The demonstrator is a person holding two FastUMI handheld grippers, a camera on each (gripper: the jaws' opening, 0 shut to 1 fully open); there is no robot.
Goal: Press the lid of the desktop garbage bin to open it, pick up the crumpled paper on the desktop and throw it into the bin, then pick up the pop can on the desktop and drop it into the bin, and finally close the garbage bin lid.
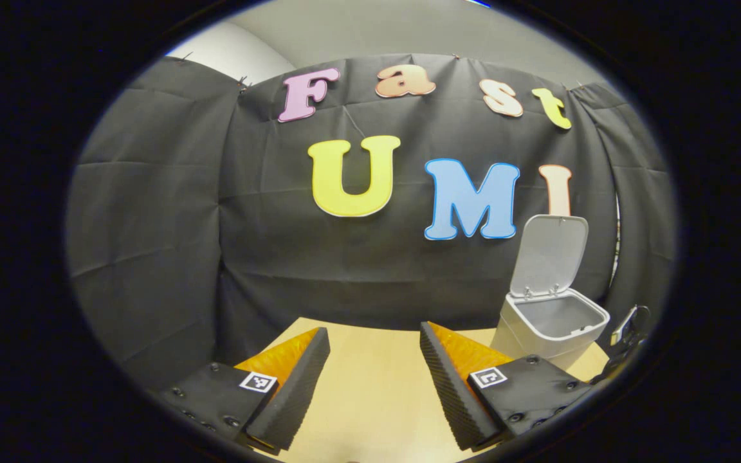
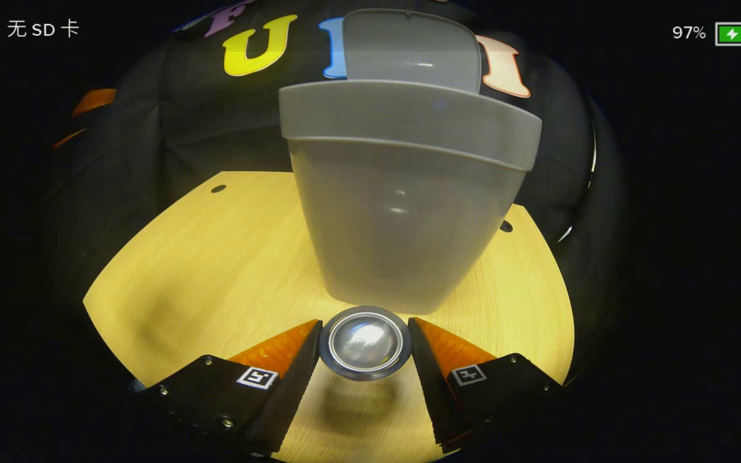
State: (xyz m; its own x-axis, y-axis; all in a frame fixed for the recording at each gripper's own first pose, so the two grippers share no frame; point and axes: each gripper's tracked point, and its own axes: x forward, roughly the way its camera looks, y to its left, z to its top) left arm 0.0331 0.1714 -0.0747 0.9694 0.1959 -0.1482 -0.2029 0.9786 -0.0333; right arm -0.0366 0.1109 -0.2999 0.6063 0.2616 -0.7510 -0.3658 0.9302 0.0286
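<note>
In the right gripper view, our right gripper (image 2: 365,344) is clamped on the pop can (image 2: 365,342): both fingers press its sides, and we look straight at its round, shiny end. The can lies on its side between the fingers, low over the bench (image 2: 216,257), which casts its shadow just beneath. Directly beyond the can stands the garbage bin (image 2: 402,212), so near that its base sits just beside the can's far rim; whether they touch we cannot tell. The bin's lid (image 2: 412,51) stands upright behind the opening, already swung open.

In the left gripper view, our left gripper (image 1: 374,379) holds its fingers well apart, with bare bench (image 1: 370,399) showing between them. The garbage bin (image 1: 547,321) stands toward the bench's far right corner, close to the black cloth wall (image 1: 152,225), with its lid (image 1: 550,254) raised and tilted back. Its inside looks pale; what lies at the bottom we cannot tell. At the right edge, beside the bin, a dark part of the other gripper (image 1: 628,328) shows.
</note>
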